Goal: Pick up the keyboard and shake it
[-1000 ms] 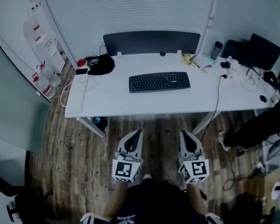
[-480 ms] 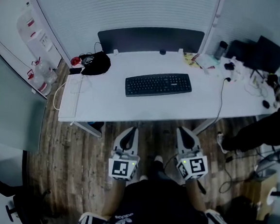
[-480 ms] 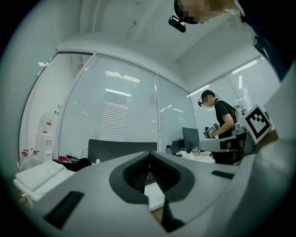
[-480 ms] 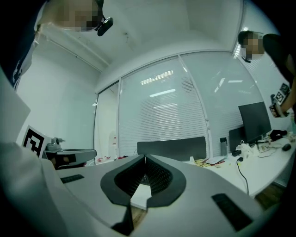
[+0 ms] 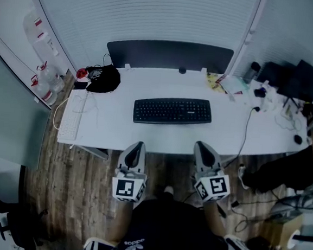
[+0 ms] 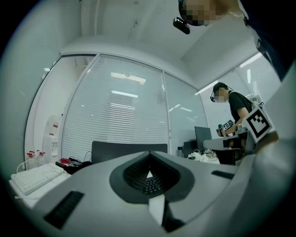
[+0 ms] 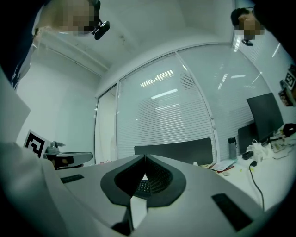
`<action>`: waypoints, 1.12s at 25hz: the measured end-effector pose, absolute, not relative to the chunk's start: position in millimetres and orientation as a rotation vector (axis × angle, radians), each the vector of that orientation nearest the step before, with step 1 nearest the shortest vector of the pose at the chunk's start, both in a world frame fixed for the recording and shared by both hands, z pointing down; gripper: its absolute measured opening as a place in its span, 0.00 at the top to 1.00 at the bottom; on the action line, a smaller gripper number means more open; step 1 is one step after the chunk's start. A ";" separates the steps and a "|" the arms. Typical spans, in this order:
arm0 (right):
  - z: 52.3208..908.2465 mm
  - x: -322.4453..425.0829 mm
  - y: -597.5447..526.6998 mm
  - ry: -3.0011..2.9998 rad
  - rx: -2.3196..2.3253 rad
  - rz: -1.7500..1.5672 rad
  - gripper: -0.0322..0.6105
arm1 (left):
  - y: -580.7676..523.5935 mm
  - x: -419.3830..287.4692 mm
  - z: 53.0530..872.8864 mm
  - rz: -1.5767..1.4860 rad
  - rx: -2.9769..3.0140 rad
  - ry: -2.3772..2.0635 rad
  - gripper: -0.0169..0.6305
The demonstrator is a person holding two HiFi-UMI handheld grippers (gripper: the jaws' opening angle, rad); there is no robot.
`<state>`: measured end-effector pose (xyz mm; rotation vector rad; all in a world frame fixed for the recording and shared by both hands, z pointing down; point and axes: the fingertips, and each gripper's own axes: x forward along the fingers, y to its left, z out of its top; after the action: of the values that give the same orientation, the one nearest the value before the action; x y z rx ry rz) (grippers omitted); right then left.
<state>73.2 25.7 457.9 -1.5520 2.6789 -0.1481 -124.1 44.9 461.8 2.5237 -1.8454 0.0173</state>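
head view shows the black keyboard (image 5: 173, 110) lying flat near the middle of the white desk (image 5: 118, 132), long side toward you, nothing resting on it; you carry the left gripper (image 5: 137, 146) and right gripper (image 5: 199, 147) side by side and level, each aimed toward one half of the keyboard, which looks like a set-up for taking it at both ends so it stays balanced when lifted and shaken; both pairs of jaws are pressed together with nothing between them, and in each gripper view only a sliver of the keys shows through the gap behind the tips; you will likely have to spread them before they can take the keyboard's edge; a white keyboard (image 5: 70, 118) and a black bag (image 5: 103, 79) sit off to the left, well clear of your path; compared with a second ago, the gripper tips have gone from well short of the desk, over the wooden floor (image 5: 81, 180), to right at its near edge, and the keyboard now lies squarer to you.
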 end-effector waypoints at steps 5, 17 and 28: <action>475.6 82.4 7.1 2.704 -1.589 -0.209 0.94 | 27.7 -120.8 466.0 0.003 2.495 -1.868 0.97; 487.6 74.9 -61.1 2.690 -1.652 -0.265 0.94 | -47.1 -142.5 483.2 0.046 2.476 -1.851 0.97; 489.6 56.0 -137.6 2.638 -1.723 -0.319 0.94 | -136.0 -140.4 475.7 0.051 2.547 -1.705 0.97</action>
<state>56.0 -137.6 489.6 -1.7235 2.6383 -0.3188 -140.4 -136.0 475.7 2.5473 -1.7050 0.0515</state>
